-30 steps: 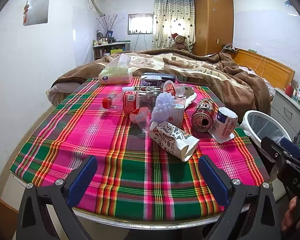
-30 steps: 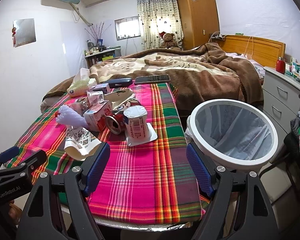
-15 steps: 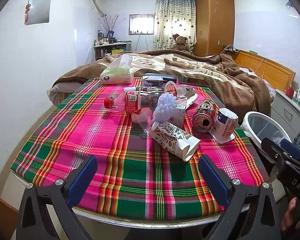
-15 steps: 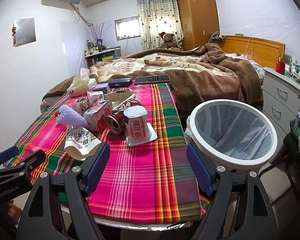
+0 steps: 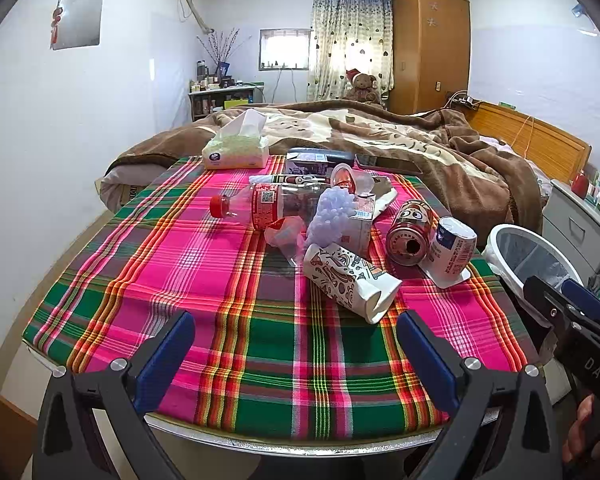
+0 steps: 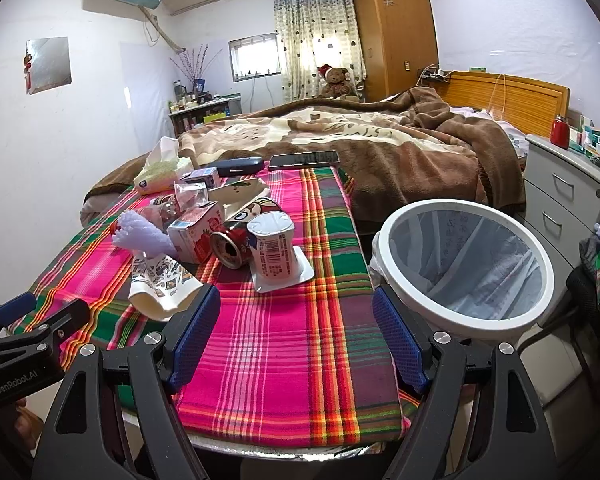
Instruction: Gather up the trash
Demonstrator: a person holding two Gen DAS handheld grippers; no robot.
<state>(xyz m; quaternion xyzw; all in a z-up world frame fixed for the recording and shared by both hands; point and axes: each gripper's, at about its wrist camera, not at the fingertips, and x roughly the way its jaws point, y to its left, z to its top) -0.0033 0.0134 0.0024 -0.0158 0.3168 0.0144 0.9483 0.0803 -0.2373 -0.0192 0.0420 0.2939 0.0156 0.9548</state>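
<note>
Two empty, wide-open hand-held grippers point(image 5: 296, 344) point(image 6: 296, 332)

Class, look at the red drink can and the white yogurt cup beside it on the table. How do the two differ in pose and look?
The can lies on its side with its open top facing the camera; the yogurt cup stands upside down on its wide rim. The can is red with a cartoon face; the yogurt cup is white with a barcode label. Both sit close together on the checked tablecloth, near the bin, and neither gripper holds them.
</note>
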